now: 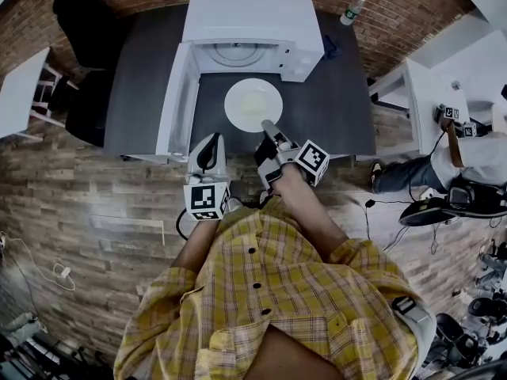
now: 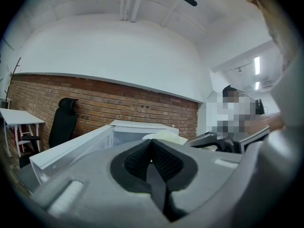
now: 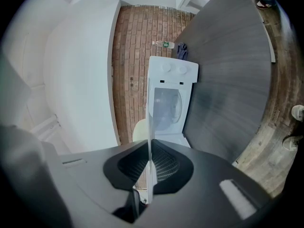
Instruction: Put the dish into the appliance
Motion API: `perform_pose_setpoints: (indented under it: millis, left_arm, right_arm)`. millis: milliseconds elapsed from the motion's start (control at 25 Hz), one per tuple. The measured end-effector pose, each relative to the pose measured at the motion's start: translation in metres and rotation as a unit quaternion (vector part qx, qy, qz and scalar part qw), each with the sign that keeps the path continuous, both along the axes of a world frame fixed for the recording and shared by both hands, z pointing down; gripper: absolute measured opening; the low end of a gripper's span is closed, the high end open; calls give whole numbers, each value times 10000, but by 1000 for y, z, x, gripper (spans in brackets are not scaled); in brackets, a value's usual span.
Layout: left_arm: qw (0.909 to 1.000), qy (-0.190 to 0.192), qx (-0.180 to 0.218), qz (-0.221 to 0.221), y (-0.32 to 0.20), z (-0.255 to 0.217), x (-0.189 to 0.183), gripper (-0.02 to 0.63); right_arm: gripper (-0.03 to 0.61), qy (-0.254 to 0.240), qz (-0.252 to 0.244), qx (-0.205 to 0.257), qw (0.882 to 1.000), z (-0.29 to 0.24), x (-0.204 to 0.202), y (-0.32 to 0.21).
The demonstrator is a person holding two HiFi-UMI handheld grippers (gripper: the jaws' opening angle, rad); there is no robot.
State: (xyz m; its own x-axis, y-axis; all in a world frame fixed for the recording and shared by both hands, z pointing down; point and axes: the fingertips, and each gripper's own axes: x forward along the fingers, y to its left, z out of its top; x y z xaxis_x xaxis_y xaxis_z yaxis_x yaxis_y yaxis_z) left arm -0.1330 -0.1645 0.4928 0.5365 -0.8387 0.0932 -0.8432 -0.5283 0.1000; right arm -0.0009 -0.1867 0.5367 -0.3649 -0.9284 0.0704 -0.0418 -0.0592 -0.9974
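A round white dish (image 1: 253, 105) hangs level over the dark table (image 1: 341, 109), just in front of the white microwave (image 1: 252, 22). The microwave's door (image 1: 176, 101) stands wide open to the left, and its glass turntable (image 3: 168, 106) shows inside. My right gripper (image 1: 268, 125) is shut on the dish's near rim; in the right gripper view the dish (image 3: 150, 127) runs edge-on between the pads of the right gripper (image 3: 149, 148). My left gripper (image 1: 211, 139) is shut and holds nothing, at the table's front edge beside the door. In the left gripper view, beyond the left gripper (image 2: 152, 144), the dish (image 2: 166, 136) shows.
A black office chair (image 1: 83, 22) stands left of the table, with a white desk (image 1: 20, 85) further left. A bottle (image 1: 354, 8) and a dark blue cloth (image 1: 330, 47) lie right of the microwave. A white table (image 1: 420, 93) and a person (image 1: 475, 157) are at the right.
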Motion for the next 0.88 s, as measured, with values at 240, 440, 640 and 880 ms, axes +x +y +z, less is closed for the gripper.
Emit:
perform_pose_setpoints:
  millis: [240,440,640,880]
  left_arm:
    - [10000,30,-22,91,-2,1,6,2]
    - [9999,-36,4,159,-12,3,14,2]
    - [9998,-90,80,143,-23,2,22,2]
    - [9997,-195,92,88,-47,0,38,0]
  right_arm:
    - [21,-9,-25,8,10000,0,-2,-2]
    - [21,-38,6,-42,10000,8,6,-10]
    - [21,-44,-34,-10,10000,12,13,-22]
    - [21,-132,-144,-219,9996,30,29,-50]
